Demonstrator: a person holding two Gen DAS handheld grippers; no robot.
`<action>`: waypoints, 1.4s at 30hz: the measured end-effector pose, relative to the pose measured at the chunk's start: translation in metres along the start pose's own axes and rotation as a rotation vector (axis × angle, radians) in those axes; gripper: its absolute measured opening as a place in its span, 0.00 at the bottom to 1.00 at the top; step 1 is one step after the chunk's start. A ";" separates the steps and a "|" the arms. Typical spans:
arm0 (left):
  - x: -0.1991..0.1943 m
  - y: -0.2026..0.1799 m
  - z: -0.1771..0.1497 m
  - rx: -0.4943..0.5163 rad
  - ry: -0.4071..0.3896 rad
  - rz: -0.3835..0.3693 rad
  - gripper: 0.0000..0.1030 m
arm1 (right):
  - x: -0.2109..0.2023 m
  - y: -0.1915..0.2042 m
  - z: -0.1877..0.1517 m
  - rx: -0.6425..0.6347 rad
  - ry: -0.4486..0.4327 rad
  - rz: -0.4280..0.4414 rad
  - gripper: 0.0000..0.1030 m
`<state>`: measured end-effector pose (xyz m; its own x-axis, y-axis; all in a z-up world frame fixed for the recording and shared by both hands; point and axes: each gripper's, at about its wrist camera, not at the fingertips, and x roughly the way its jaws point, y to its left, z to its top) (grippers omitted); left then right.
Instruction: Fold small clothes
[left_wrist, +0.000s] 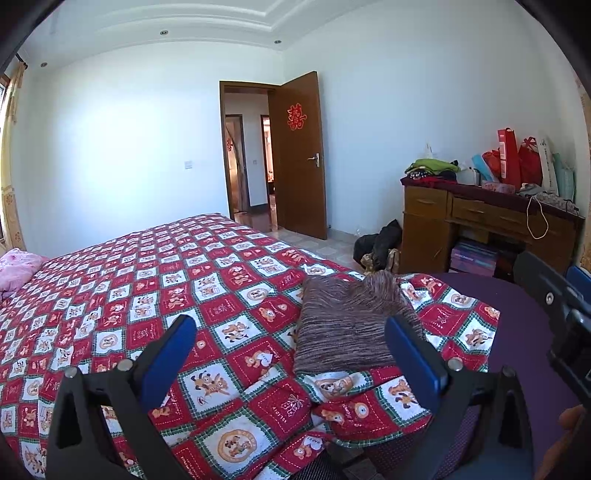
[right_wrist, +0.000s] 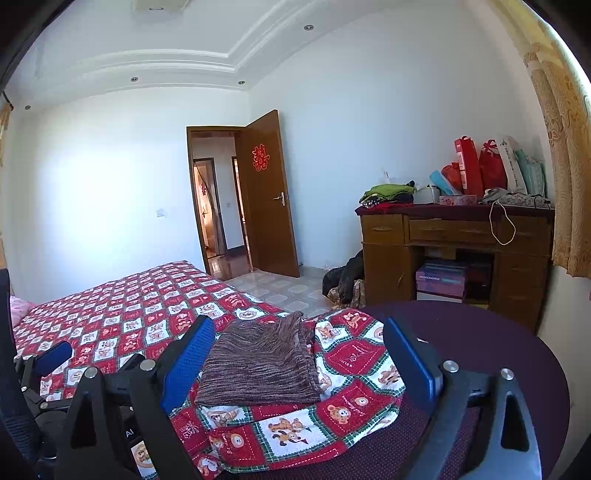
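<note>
A brown striped knit garment (left_wrist: 349, 325) lies folded into a flat rectangle on the red checked bedspread (left_wrist: 155, 280), near the bed's corner. In the right wrist view the same garment (right_wrist: 262, 362) sits just ahead of my fingers. My left gripper (left_wrist: 291, 350) is open, raised above the bedspread, its blue pads wide apart and holding nothing. My right gripper (right_wrist: 299, 354) is open too and holds nothing. The left gripper's blue pad (right_wrist: 55, 356) shows at the left edge of the right wrist view.
A dark purple round surface (right_wrist: 480, 354) lies beside the bed corner. A wooden desk (right_wrist: 454, 247) piled with clothes and red bags (right_wrist: 476, 166) stands by the wall. A pink cloth (left_wrist: 18, 266) lies at the bed's far left. The wooden door (left_wrist: 299, 155) stands open.
</note>
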<state>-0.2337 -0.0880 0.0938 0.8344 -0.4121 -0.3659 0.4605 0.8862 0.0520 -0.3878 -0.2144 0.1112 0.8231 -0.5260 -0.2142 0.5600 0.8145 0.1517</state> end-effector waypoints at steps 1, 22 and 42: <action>0.000 0.000 0.000 0.001 0.001 0.001 1.00 | 0.000 0.000 0.000 0.000 0.000 0.000 0.90; -0.001 0.002 -0.003 -0.001 0.000 0.003 1.00 | 0.001 0.001 0.000 -0.008 -0.002 0.004 0.91; 0.000 0.001 -0.002 0.001 -0.002 0.010 1.00 | -0.004 0.001 0.002 -0.007 -0.007 0.007 0.91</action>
<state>-0.2336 -0.0866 0.0914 0.8398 -0.4034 -0.3634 0.4522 0.8901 0.0570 -0.3905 -0.2118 0.1142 0.8276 -0.5222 -0.2060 0.5537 0.8198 0.1465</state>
